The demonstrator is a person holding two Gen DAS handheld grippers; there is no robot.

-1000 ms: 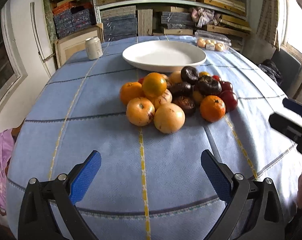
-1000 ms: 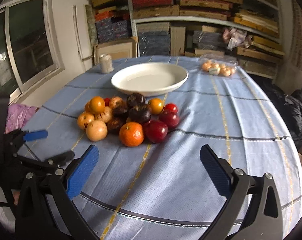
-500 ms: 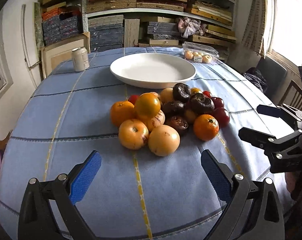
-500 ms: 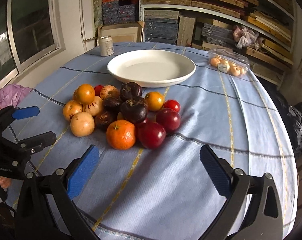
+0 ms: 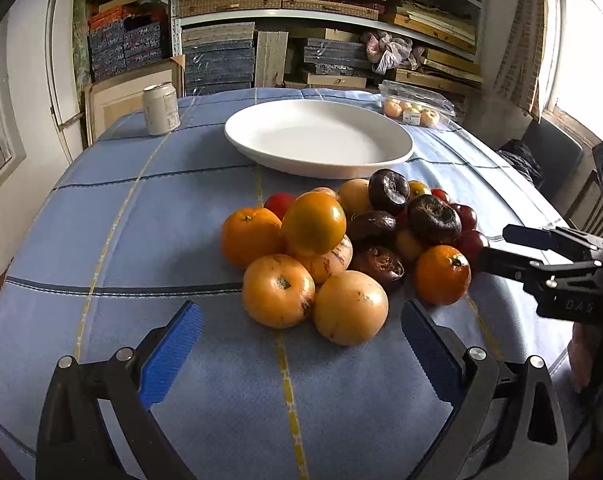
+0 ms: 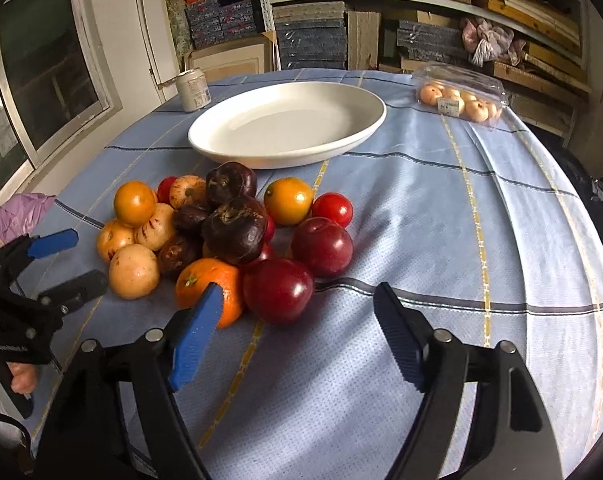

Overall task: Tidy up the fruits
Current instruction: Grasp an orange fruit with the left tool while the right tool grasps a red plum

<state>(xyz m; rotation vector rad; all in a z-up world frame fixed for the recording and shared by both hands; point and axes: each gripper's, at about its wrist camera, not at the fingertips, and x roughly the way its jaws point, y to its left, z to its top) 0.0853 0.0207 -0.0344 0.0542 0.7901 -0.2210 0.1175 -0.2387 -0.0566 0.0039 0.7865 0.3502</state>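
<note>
Behind the fruit pile [image 6: 221, 236], lower fruits sit partly hidden from view.

- One white plate [image 6: 285, 124], nothing on it.
- One drink can [image 6: 193, 90].
- One clear plastic box [image 6: 459, 98] of small pale fruit; their number is unclear.
- Two dark red plums [image 6: 278, 290].
- Four dark purple-brown fruits [image 6: 234, 230].
- Two small red tomatoes [image 6: 332, 209].
</note>
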